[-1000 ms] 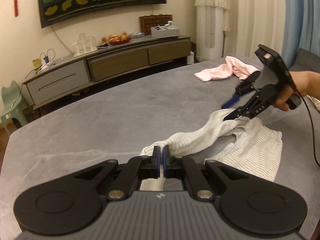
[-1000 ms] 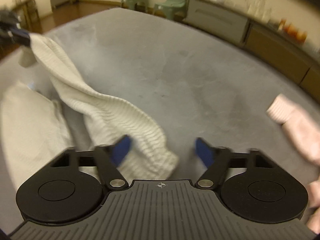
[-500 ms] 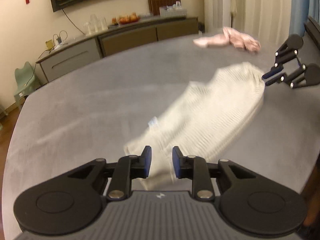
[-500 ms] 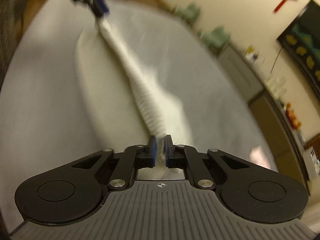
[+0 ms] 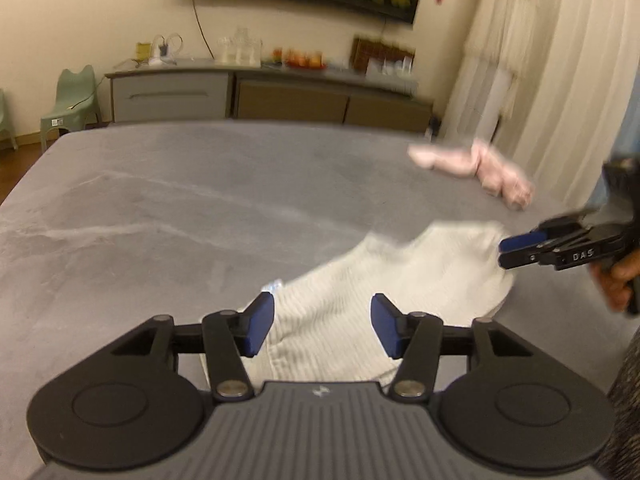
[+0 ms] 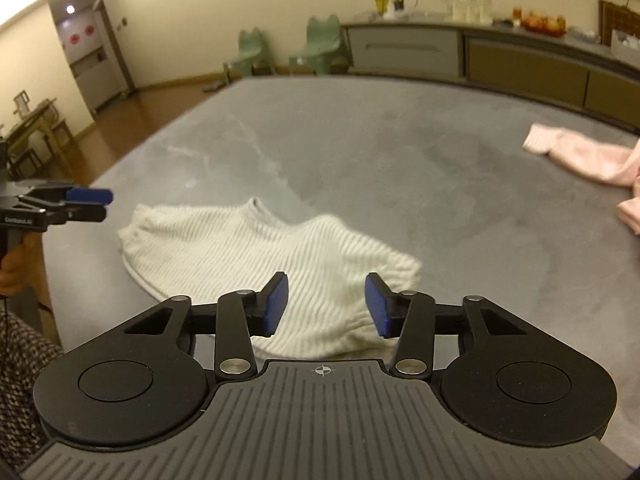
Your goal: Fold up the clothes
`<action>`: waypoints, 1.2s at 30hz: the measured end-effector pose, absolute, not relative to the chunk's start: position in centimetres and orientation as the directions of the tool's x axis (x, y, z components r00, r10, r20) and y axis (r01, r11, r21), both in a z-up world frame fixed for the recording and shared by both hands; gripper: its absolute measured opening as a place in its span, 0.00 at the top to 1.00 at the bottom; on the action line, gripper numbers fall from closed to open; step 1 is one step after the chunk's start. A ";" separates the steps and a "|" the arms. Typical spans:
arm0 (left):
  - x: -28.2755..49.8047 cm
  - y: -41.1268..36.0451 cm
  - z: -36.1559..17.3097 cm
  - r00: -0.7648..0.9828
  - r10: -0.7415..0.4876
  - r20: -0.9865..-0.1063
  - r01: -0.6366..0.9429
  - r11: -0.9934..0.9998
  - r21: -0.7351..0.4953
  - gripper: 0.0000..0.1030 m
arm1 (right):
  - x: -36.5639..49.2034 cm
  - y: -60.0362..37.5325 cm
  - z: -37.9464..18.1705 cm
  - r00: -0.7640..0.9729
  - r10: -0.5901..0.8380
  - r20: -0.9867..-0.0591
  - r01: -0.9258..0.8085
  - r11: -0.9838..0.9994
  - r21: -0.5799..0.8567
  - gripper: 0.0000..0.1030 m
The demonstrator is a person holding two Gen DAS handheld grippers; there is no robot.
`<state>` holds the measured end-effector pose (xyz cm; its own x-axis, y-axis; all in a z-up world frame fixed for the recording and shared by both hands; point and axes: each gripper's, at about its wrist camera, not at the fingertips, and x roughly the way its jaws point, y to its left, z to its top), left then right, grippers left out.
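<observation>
From the left wrist, the left gripper (image 5: pixel 322 326) has just been opening, its jaws parted above the near end of the white ribbed garment (image 5: pixel 384 280) lying on the grey table (image 5: pixel 160 208), pads clear of the cloth. From the right wrist, the right gripper (image 6: pixel 326 306) has likewise just been opening, gripping nothing, over the garment's near right edge; a pink garment (image 6: pixel 584 158) lies far right.

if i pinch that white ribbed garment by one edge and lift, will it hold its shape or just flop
The white ribbed garment would probably flop: it lies limp and rumpled on the grey table. Its thin knit looks light. The ribbing should give the pads some grip, so slipping seems unlikely.
</observation>
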<state>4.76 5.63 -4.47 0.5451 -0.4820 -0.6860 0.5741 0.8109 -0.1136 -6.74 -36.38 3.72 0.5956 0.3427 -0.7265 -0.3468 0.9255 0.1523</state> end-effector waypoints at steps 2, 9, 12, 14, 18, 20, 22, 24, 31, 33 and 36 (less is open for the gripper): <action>4.9 5.0 -6.1 0.529 -0.418 -0.738 0.571 0.819 -0.055 0.56 | -6.2 -35.8 2.6 0.565 0.283 -0.775 -0.353 0.932 0.084 0.63; 4.0 4.9 -7.0 0.507 -0.363 -0.782 0.573 0.819 -0.009 0.52 | -7.2 -34.5 1.9 0.583 0.161 -0.796 -0.386 0.918 -0.096 0.67; 4.7 4.7 -7.2 0.540 -0.303 -0.785 0.534 0.844 0.041 0.51 | -7.2 -33.0 1.9 0.601 0.144 -0.786 -0.399 0.907 -0.139 0.66; 6.0 5.4 -7.2 0.579 -0.228 -0.783 0.453 0.888 0.076 0.51 | -6.2 -31.5 1.9 0.619 0.145 -0.772 -0.423 0.890 -0.172 0.66; 6.9 6.9 -6.9 0.597 -0.171 -0.784 0.381 0.920 0.089 0.53 | -4.1 -29.5 1.4 0.650 0.213 -0.729 -0.447 0.883 -0.140 0.68; 6.2 7.1 -6.4 0.614 -0.175 -0.770 0.379 0.921 0.093 0.53 | -3.1 -30.0 2.1 0.614 0.223 -0.757 -0.405 0.912 -0.060 0.67; 5.2 7.0 -5.6 0.636 -0.217 -0.741 0.406 0.910 0.082 0.53 | -3.1 -31.1 3.5 0.645 0.241 -0.725 -0.347 0.938 0.004 0.66; 5.4 6.9 -5.8 0.622 -0.228 -0.749 0.413 0.908 0.067 0.51 | -3.7 -31.5 4.7 0.691 0.269 -0.671 -0.337 0.941 0.031 0.66; 6.2 8.7 -4.6 0.620 -0.271 -0.736 0.345 0.937 -0.054 0.49 | -2.1 -29.8 1.1 0.630 0.174 -0.757 -0.357 0.931 -0.082 0.68; 6.4 11.7 -3.4 0.647 -0.302 -0.700 0.238 0.952 -0.190 0.31 | -2.3 -28.9 1.4 0.674 0.161 -0.721 -0.347 0.931 -0.116 0.66; 7.4 15.7 -3.8 0.622 -0.337 -0.707 0.066 0.922 -0.381 0.27 | -3.3 -25.1 2.0 0.717 0.222 -0.660 -0.417 0.896 -0.152 0.56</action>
<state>7.36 15.70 -3.78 0.6222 -0.3368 -0.7067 0.0664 0.9222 -0.3811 -3.34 -25.12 2.00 0.7174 0.2217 -0.6605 -0.4171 0.8960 -0.1523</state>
